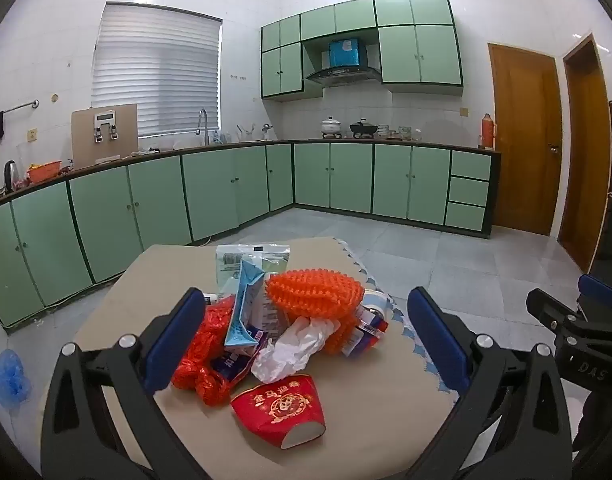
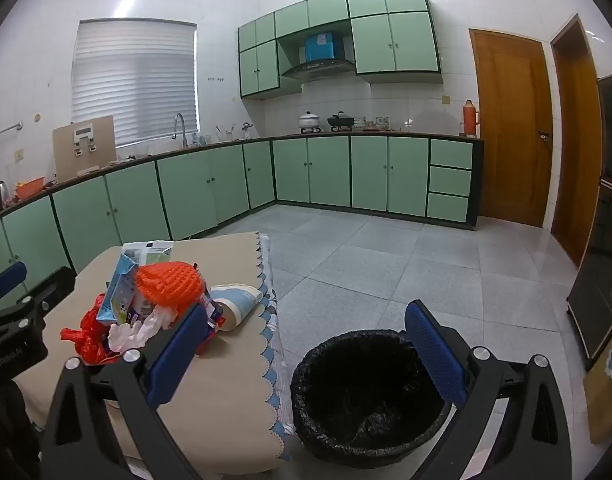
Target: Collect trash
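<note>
A heap of trash lies on a beige-covered table (image 1: 366,392): an orange foam net (image 1: 314,290), a blue milk carton (image 1: 243,304), a red plastic bag (image 1: 199,356), a white crumpled glove (image 1: 293,344), a green-white pouch (image 1: 249,258) and a red paper cup (image 1: 279,410) on its side at the front. My left gripper (image 1: 303,340) hovers open just short of the heap, nothing between its pads. My right gripper (image 2: 306,354) is open too, over the table's right edge and a bin with a black liner (image 2: 366,396) on the floor. The heap (image 2: 145,304) lies to its left.
Green cabinets (image 1: 225,188) and a counter run along the far walls, with a sink, pots and a kettle. Two wooden doors (image 1: 526,136) stand at the right. A blue shoe cover (image 1: 7,376) lies on the tiled floor at the left. A dark appliance (image 2: 602,240) stands at right.
</note>
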